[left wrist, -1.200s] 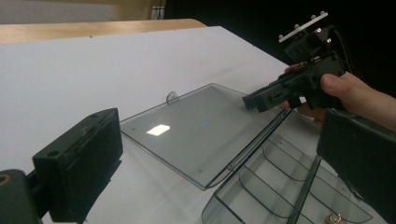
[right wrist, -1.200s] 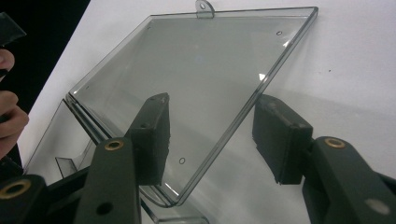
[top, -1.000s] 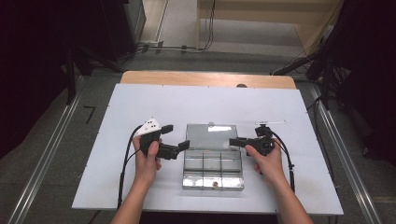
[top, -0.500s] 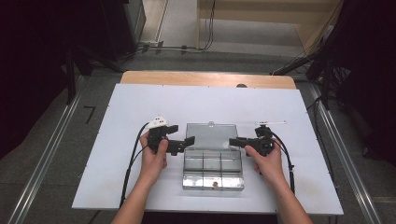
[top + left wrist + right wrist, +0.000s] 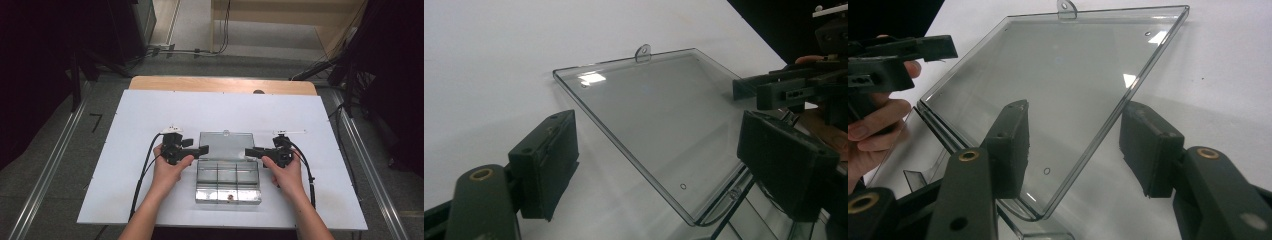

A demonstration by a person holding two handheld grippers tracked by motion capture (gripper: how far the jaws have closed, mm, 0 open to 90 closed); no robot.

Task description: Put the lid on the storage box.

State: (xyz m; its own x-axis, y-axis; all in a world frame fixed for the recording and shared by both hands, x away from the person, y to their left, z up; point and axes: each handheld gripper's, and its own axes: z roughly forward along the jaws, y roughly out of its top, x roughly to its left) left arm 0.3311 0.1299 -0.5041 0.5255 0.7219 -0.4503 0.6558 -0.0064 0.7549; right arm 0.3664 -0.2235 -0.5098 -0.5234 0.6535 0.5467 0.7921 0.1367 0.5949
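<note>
Lid (image 5: 226,145) of the clear compartment box (image 5: 228,180) lies swung back toward the far side of the white table (image 5: 125,130). Your left gripper (image 5: 204,149) straddles the lid's left edge — its jaws have just been closing, pads not yet touching. Your right gripper (image 5: 248,151) brackets the opposite edge, jaws parted, gripping nothing.

We hold our left gripper (image 5: 202,149) pointing toward three o'clock, its jaws just closing yet apart; our right gripper (image 5: 248,152) points toward nine o'clock, jaws parted, forearms entering from six.
</note>
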